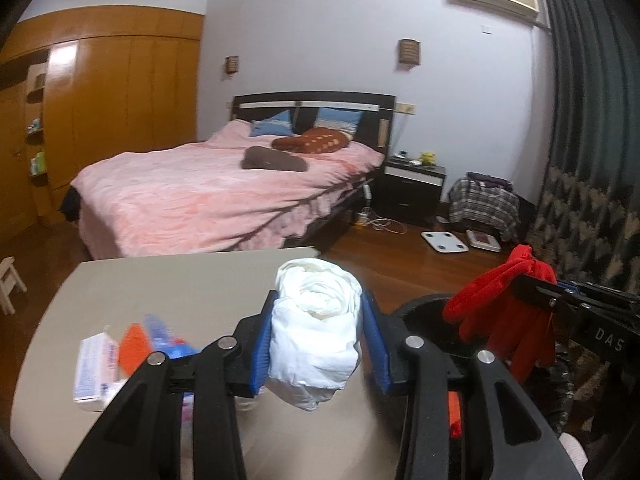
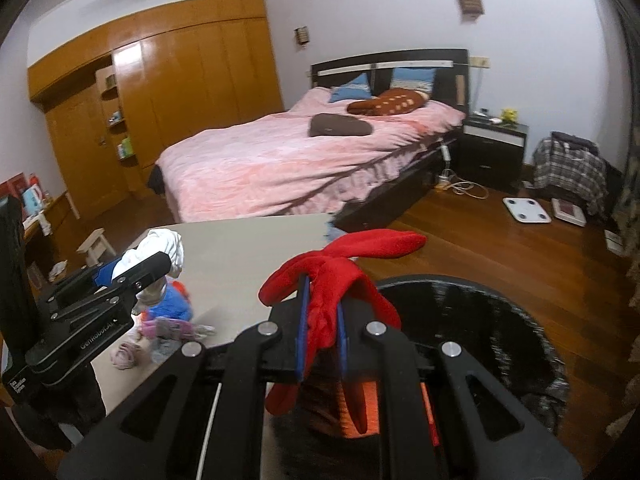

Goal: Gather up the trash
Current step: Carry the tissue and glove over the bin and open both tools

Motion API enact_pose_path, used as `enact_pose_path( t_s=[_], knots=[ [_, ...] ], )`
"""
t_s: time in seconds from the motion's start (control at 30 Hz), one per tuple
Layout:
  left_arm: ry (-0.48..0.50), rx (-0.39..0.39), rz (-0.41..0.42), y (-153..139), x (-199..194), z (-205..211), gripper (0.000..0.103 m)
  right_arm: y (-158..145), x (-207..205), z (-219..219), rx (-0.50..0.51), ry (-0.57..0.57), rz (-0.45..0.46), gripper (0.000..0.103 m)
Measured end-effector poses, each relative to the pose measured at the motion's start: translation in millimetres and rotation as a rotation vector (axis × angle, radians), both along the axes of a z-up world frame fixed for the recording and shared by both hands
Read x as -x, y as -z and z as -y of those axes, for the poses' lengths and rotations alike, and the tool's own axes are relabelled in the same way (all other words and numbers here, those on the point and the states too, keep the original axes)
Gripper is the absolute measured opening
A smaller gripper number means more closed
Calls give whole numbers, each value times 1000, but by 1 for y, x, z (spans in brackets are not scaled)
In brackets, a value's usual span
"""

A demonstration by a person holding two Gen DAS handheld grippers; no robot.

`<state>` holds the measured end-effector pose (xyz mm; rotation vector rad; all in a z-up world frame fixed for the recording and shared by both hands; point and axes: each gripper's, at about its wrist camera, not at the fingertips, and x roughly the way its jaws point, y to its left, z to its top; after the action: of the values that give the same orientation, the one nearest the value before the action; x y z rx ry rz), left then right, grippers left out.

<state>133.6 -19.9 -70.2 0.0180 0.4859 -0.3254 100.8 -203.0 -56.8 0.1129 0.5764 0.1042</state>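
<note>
Best to carry each bundle fully over the black bin [image 2: 480, 320] before loosening, not to let go at the rim. Seems the step in hand: the drop of two pieces already lifted from the beige table [image 1: 168, 280]. For the right side, a small move toward 3 o'clock, so that the hanging ends fall inside and not on the wooden floor. For the left side, a longer way across toward 3 o'clock, with the squeeze kept firm, because soft and loose.

In the left wrist view, left gripper [image 1: 318, 344] closed on a white crumpled cloth [image 1: 316, 328], rolled, puffy, bulging above the blue pads [image 1: 262, 356] and sagging below. At 8 o'clock on the table, more small trash [image 1: 116, 360]: boxes and wrappers, blurred.

In the right wrist view, right gripper [image 2: 322, 332] clamped on a red cloth [image 2: 340, 276], thin and limp, with strips drooping toward 6 o'clock, at the bin's edge.
</note>
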Motion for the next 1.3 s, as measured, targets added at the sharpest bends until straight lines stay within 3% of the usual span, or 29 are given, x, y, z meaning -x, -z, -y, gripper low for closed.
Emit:
enact_pose_path(
  t_s=[0.53, 0.87, 0.93, 1.0, 1.03, 1.1, 1.17, 1.3],
  knots=[
    [195, 23, -24, 16, -3, 97, 41, 30, 29, 76, 22, 141, -67, 11],
    [251, 29, -54, 31, -12, 133, 41, 53, 30, 101, 0, 191, -105, 12],
    [269, 33, -69, 35, -15, 136, 42, 57, 27, 106, -2, 195, -116, 14],
    [296, 37, -90, 37, -18, 139, 51, 61, 26, 110, -6, 194, -132, 15],
    [307, 36, -99, 39, -18, 140, 53, 64, 26, 111, 3, 199, -142, 16],
    [313, 27, -100, 41, -17, 143, 66, 69, 27, 113, 15, 202, -165, 29],
    [313, 25, -99, 41, -16, 141, 72, 74, 28, 115, 20, 218, -181, 44],
    [293, 19, -95, 41, -15, 139, 77, 81, 34, 117, 23, 236, -198, 54]
  ],
)
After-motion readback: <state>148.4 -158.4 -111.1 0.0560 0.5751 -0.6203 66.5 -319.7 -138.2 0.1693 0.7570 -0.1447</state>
